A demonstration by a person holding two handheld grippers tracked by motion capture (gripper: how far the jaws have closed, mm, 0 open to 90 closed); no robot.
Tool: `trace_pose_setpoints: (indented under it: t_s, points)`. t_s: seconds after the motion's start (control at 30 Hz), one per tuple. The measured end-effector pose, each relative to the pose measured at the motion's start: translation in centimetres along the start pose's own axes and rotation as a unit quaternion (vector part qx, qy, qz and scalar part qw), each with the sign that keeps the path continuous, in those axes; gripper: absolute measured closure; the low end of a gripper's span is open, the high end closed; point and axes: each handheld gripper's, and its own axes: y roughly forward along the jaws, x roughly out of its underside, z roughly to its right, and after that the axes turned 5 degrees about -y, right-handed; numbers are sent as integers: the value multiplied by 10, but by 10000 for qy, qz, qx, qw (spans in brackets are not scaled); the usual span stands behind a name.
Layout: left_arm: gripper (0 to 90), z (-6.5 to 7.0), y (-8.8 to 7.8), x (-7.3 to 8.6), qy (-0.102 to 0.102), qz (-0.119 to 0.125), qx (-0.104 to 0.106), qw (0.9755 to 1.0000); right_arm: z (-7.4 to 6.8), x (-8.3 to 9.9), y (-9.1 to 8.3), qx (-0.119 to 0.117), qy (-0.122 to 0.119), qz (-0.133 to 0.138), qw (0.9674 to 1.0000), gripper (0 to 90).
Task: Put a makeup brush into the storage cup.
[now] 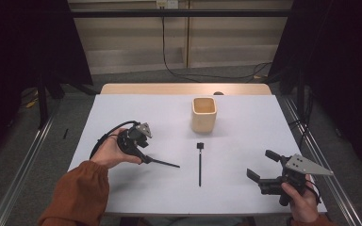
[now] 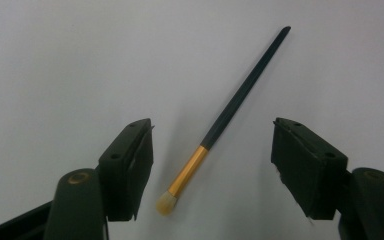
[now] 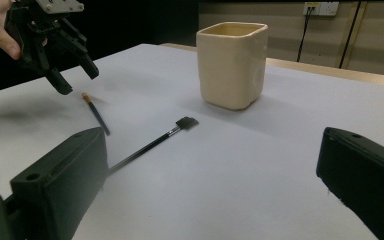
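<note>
A thin dark-handled brush (image 2: pixel 230 112) with a gold ferrule and pale bristles lies flat on the white table (image 1: pixel 245 188). My left gripper (image 2: pixel 212 125) hangs just above it, jaws apart on either side of the ferrule end, not touching it. From the high view this brush (image 1: pixel 162 163) lies at centre left under the left gripper (image 1: pixel 143 150). A second black brush with a flat head (image 1: pixel 200 165) lies in the middle. My right gripper (image 1: pixel 260 164) rests open at the front right, nothing between its jaws.
A cream square cup (image 1: pixel 203 114) stands upright behind the brushes, open side up. In the right gripper view the cup (image 3: pixel 232 65) is beyond the flat brush (image 3: pixel 150 145), with the left gripper (image 3: pixel 79 81) at the upper left. Dark curtains and metal rails flank the table.
</note>
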Motion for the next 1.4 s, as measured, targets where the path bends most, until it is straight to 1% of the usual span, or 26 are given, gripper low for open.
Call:
trace_pose_setpoints:
  t_s: [0.03,0.1,0.17,0.2,0.3,0.33,0.4,0.47,0.5,0.53,0.57,0.6,0.63,0.7,0.77,0.87,1.0,1.13,1.17,1.2,1.23,1.27,1.33,1.4]
  points:
    - [356,-1,2,0,-19,-106,21,9999,0,0,0,-7,0,-5,10000,0]
    - [385,-2,4,1,-39,-150,41,9999,0,0,0,-10,18,-8,10000,0]
    - [436,-3,6,1,27,-245,37,9997,0,0,0,-17,22,-13,10000,0]
    - [437,-3,7,1,19,-274,31,9996,0,0,0,-13,17,-10,10000,0]
    - [471,-4,9,0,30,-248,59,9997,0,0,0,-13,21,-11,10000,0]
    - [474,-5,9,0,30,-300,21,9995,0,0,0,-19,19,-13,10000,0]
    - [482,-5,11,1,9,-360,45,9993,0,0,0,-27,7,-23,10000,0]
    - [503,-6,12,1,35,-366,71,9993,0,0,0,-36,5,-29,10000,0]
    - [513,-7,12,1,110,-413,48,9991,0,1,0,-47,-6,-32,10000,0]
    - [515,-5,13,1,72,-370,86,9993,0,0,0,-51,-9,-32,10000,0]
    - [528,-5,14,0,138,-443,70,9989,0,0,0,-54,-10,-32,10000,0]
    - [528,-5,16,0,133,-448,73,9989,0,0,1,-57,-8,-35,10000,0]
    - [534,-4,17,-1,158,-508,108,9985,0,0,1,-55,-3,-39,10000,0]
    - [533,-6,18,-1,262,-590,15,9979,0,0,1,-56,-6,-34,10000,0]
    - [513,-6,19,-1,240,-563,12,9981,0,1,1,-52,3,-37,10000,0]
    - [529,-5,21,-2,296,-630,89,9975,-1,1,1,-63,12,-40,10000,0]
    - [560,-4,23,-3,417,-767,52,9962,-1,1,1,-71,19,-46,10000,0]
    - [585,-2,30,-3,399,-818,24,9958,0,1,1,-74,-5,-87,9999,0]
    - [597,-3,29,-4,421,-903,107,9950,0,1,1,-70,17,-86,9999,0]
    - [608,-3,30,-4,408,-912,98,9949,0,1,2,-70,27,-87,9999,0]
    - [617,-3,30,-6,440,-960,168,9943,0,1,2,-71,17,-90,9999,0]
    - [632,-2,31,-6,374,-963,152,9945,0,1,2,-71,13,-88,9999,0]
    - [652,-2,32,-9,472,-1099,159,9927,0,1,2,-85,6,-84,9999,0]
    - [662,-2,32,-9,474,-1119,169,9924,0,1,2,-79,-20,-131,9999,0]
